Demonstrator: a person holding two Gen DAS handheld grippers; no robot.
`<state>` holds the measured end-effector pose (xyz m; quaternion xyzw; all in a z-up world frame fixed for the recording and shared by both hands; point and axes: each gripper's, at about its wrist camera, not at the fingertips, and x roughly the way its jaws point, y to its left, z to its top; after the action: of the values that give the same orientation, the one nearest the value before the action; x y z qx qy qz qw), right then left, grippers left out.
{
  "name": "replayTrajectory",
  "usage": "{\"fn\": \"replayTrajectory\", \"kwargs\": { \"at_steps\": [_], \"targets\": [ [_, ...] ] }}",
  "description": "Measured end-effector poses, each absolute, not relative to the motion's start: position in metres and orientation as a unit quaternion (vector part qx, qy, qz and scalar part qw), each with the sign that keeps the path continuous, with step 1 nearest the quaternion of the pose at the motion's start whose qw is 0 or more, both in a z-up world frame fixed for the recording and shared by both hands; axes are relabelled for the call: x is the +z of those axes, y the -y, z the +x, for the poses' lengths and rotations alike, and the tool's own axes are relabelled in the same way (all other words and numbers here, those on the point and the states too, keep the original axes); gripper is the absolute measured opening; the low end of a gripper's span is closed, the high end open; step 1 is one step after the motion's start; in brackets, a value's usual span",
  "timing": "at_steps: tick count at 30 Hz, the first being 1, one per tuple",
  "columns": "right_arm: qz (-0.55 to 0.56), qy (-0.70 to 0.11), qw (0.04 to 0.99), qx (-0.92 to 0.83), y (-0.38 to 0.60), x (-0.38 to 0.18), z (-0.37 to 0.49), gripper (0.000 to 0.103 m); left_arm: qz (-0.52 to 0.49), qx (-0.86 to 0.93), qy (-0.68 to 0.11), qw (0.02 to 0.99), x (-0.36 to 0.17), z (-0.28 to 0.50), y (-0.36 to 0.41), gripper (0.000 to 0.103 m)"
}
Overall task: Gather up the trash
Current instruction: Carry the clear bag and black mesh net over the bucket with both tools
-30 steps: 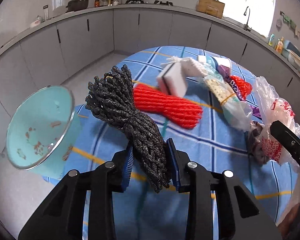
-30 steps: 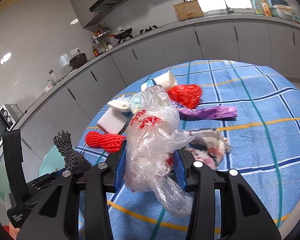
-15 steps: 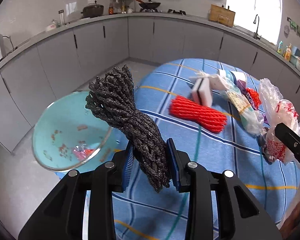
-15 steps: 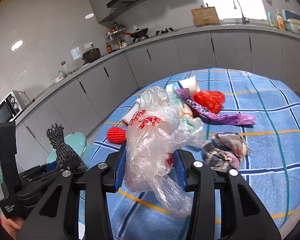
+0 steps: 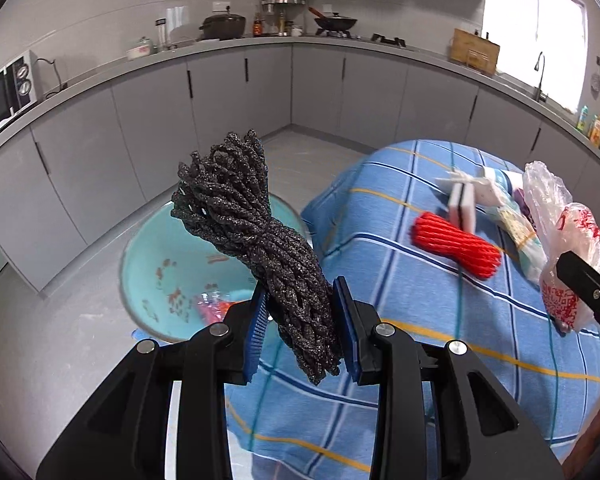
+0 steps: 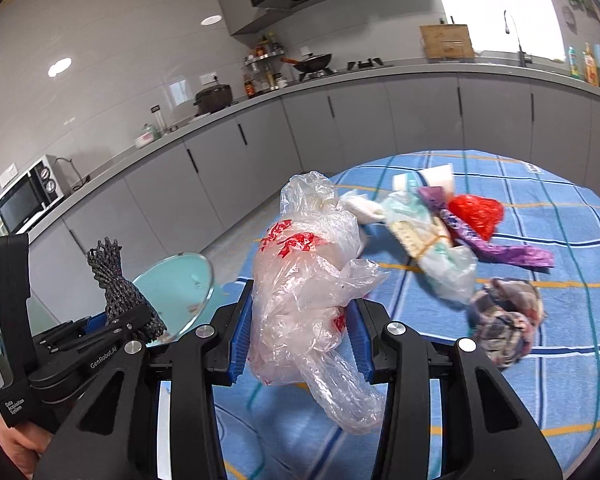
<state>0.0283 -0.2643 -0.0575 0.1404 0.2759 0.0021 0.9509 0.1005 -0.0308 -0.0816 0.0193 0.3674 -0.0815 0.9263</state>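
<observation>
My left gripper (image 5: pixel 300 330) is shut on a black foam net bundle (image 5: pixel 252 232) and holds it above a light blue bin (image 5: pixel 168 276) on the floor left of the table. The bundle also shows in the right wrist view (image 6: pixel 118 286). My right gripper (image 6: pixel 296 340) is shut on a crumpled clear plastic bag with red print (image 6: pixel 304 276), held above the table's left edge. The bag also shows at the right of the left wrist view (image 5: pixel 560 240). The bin (image 6: pixel 180 292) holds some red scraps.
On the blue checked tablecloth (image 6: pixel 540 360) lie a red foam net (image 5: pixel 456 246), a white sponge (image 5: pixel 462 208), wrappers (image 6: pixel 428 240), a red mesh (image 6: pixel 476 210), a purple wrapper (image 6: pixel 508 252) and a crumpled cloth (image 6: pixel 504 320). Grey cabinets (image 5: pixel 240 100) ring the room.
Both grippers have swung left, away from the table middle, each with its load. The bin now lies under the black bundle and more floor shows.
</observation>
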Motion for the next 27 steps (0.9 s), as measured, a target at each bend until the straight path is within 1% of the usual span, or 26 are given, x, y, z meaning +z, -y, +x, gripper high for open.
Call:
{"fn": "replayTrajectory", "kwargs": {
  "at_steps": [14, 27],
  "targets": [
    [0.113, -0.281, 0.951, 0.058, 0.209, -0.052, 0.053, 0.043, -0.001, -0.04, -0.375, 0.926, -0.088, 0.11, -0.023, 0.033],
    [0.093, -0.301, 0.943, 0.104, 0.164, -0.059, 0.088, 0.043, -0.018, -0.019, -0.389, 0.921, -0.104, 0.129, -0.051, 0.033]
  ]
}}
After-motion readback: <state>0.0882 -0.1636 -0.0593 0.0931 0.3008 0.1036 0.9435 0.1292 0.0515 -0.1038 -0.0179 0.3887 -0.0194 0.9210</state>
